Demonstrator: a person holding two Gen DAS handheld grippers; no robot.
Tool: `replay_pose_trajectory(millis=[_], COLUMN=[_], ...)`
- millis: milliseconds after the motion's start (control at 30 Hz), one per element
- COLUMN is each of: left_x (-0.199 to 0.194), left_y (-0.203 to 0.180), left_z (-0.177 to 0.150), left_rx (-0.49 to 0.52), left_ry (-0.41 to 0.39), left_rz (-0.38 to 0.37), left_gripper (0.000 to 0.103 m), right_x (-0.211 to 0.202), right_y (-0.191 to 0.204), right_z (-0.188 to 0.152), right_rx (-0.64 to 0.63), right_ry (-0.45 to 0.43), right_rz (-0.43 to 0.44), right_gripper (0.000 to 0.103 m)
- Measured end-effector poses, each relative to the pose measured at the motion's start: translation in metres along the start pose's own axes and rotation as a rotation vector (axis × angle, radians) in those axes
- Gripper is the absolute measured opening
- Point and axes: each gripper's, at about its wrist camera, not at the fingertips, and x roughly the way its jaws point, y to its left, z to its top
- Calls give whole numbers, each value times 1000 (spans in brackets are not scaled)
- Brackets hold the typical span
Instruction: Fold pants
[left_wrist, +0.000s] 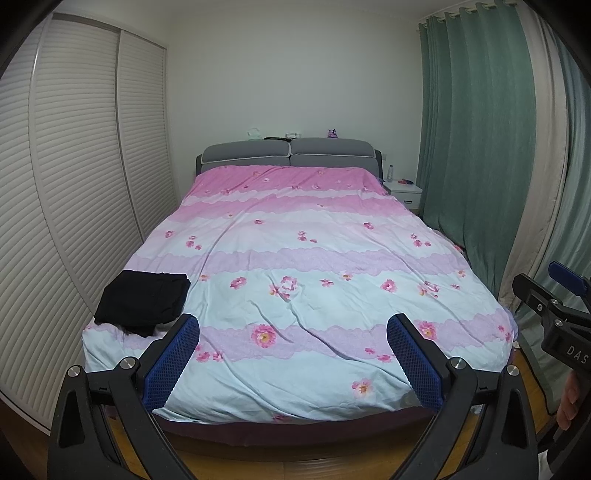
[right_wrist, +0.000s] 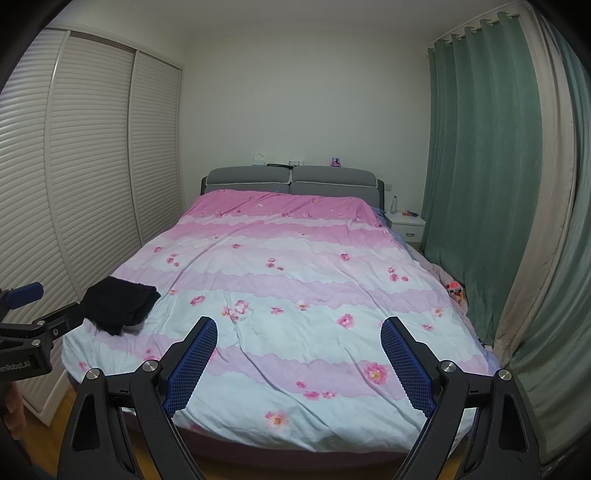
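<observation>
From the left wrist camera, the left gripper (left_wrist: 293, 334) had its two fingers spread wide apart, gripping nothing and touching nothing, held above the foot of the bed (left_wrist: 295, 266). Its pads (left_wrist: 171, 363) were blue, with a fine dotted texture, set on black angular arms with silver bolts. The black pants (left_wrist: 142, 301) lay in a soft, roughly squared bundle on the near left corner of the flowered quilt, just beyond the left finger; their folds were too dark to read. The quilt was wrinkled cotton in pink, lilac and pale blue bands. At the right edge, the right gripper (left_wrist: 554, 295) was cut off by the frame, so its opening could not be judged there. From the right wrist camera, the right gripper (right_wrist: 299, 338) was likewise spread wide and empty over the foot of the quilt. The pants (right_wrist: 120, 304) sat at the left corner, partly behind the left gripper (right_wrist: 40, 314), which was cropped at the left edge. Slatted wardrobe doors (right_wrist: 92, 166) stood left, green pleated curtains (right_wrist: 480, 184) right, and small items on the grey padded headboard (right_wrist: 291, 181) were too tiny to identify.
</observation>
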Motion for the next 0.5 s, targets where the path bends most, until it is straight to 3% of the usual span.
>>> replay_pose_trajectory(millis=[500], left_x=[-2], left_y=[2], left_z=[-2], left_rx=[-3], left_ry=[-8], left_rz=[-6], left_gripper=[103], right_x=[0], right_y=[1], right_z=[0], right_rx=[-3], right_ry=[-1], right_rz=[0], right_gripper=[91])
